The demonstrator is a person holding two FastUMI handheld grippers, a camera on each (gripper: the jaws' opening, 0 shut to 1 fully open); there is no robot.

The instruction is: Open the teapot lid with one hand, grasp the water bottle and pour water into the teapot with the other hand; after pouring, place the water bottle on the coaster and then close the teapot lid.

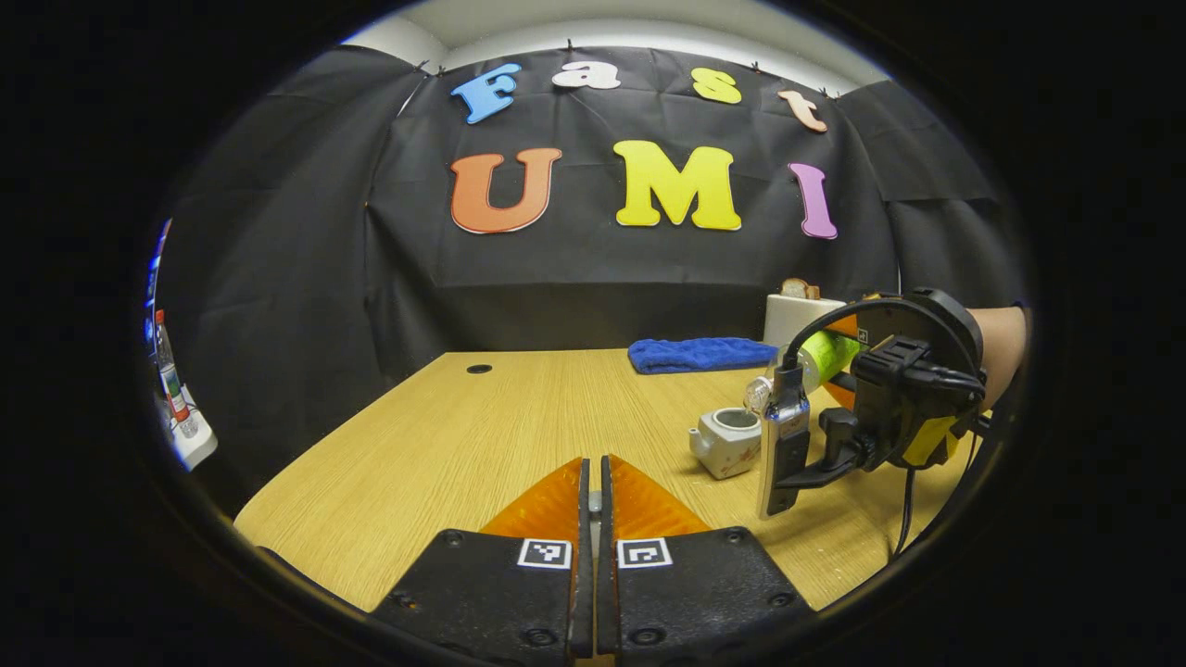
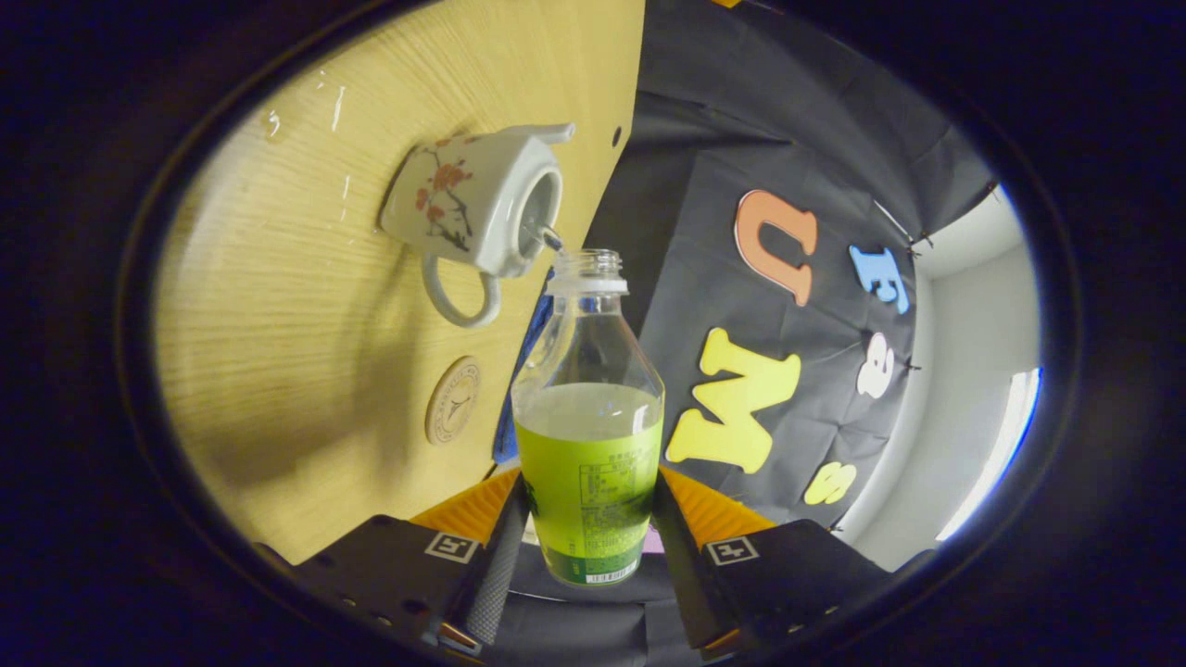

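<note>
Wooden table, right gripper pinching tilted water bottle over lidless teapot, left gripper pressed together.

- Your left gripper: black base plates with screw heads, one square black-and-white marker per side.
- Your right gripper: same black plates and square markers.
- Seen from the left gripper view, its housing is black and rounded, with a looping black cable.

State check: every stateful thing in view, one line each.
teapot: lid off, upright on the table
water bottle: uncapped, tipped, pouring into the teapot
coaster: bare
right gripper: shut on the water bottle
left gripper: shut; whether it holds anything is unclear
blue cloth: folded
</note>
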